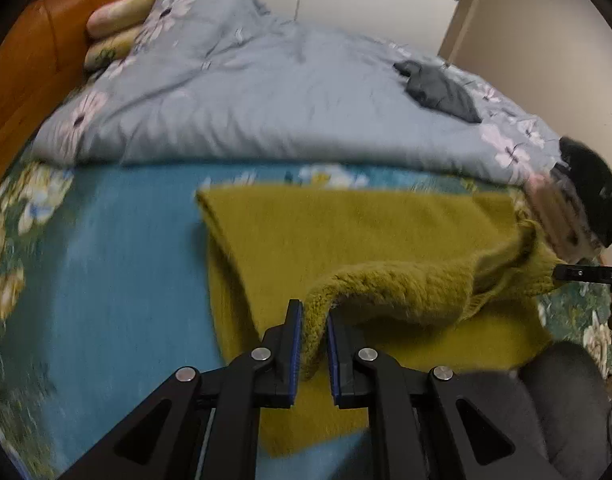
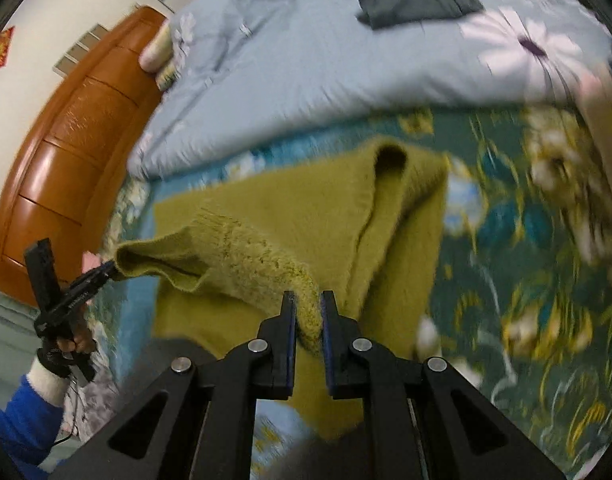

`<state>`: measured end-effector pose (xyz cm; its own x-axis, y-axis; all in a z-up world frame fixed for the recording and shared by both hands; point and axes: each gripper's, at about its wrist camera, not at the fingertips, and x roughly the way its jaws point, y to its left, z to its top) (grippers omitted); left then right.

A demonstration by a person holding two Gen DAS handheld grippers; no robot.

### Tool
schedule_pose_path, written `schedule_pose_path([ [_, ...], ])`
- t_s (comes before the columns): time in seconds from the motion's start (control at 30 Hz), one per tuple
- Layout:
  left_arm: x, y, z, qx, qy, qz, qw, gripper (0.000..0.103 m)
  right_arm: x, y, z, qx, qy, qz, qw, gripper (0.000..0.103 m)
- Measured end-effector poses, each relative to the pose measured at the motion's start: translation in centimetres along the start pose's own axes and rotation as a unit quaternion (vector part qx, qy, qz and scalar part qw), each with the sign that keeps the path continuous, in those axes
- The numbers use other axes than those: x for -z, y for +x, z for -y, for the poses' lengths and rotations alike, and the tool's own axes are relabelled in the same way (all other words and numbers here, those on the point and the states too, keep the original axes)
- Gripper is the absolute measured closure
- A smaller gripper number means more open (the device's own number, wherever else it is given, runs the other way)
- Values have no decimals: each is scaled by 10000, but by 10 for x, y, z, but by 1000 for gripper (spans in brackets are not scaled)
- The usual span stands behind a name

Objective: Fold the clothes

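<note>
An olive-green knit sweater [image 1: 326, 236] lies partly folded on the teal floral bedsheet [image 1: 118, 264]. My left gripper [image 1: 314, 312] is shut on its ribbed hem edge [image 1: 386, 292] and lifts it above the flat part. My right gripper [image 2: 307, 300] is shut on the other end of the same hem [image 2: 262, 260]. The hem hangs stretched between both grippers. The sweater body shows in the right wrist view [image 2: 346, 208]. The right gripper's tip appears at the right edge of the left view [image 1: 586, 274]; the left gripper appears at the left in the right view [image 2: 86, 280].
A grey-blue floral duvet [image 1: 246, 100] is heaped behind the sweater, with a dark grey garment [image 1: 438, 88] on it. A brown wooden headboard [image 2: 74, 140] and pillows [image 1: 122, 20] stand at the bed's far left. A dark grey garment [image 1: 546, 392] lies at the near right.
</note>
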<state>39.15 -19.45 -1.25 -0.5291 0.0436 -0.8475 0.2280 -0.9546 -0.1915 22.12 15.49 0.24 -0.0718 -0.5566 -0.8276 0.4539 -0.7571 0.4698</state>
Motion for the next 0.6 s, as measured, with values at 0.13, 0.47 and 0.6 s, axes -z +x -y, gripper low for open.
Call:
schedule_pose_path([
  [0.13,26,8,-7,8,-415,-274,9988,86,17,2,12,-46,334,-95,9994,91],
  [0.47,69,0,-51,489,-2234,-378,9728,62,36,-11,15,68,527,-173,9984,84],
  [0.6,71,0,-67,455,-2588,-344,9643,51,44,-23,32,-97,968,10,9953,61],
])
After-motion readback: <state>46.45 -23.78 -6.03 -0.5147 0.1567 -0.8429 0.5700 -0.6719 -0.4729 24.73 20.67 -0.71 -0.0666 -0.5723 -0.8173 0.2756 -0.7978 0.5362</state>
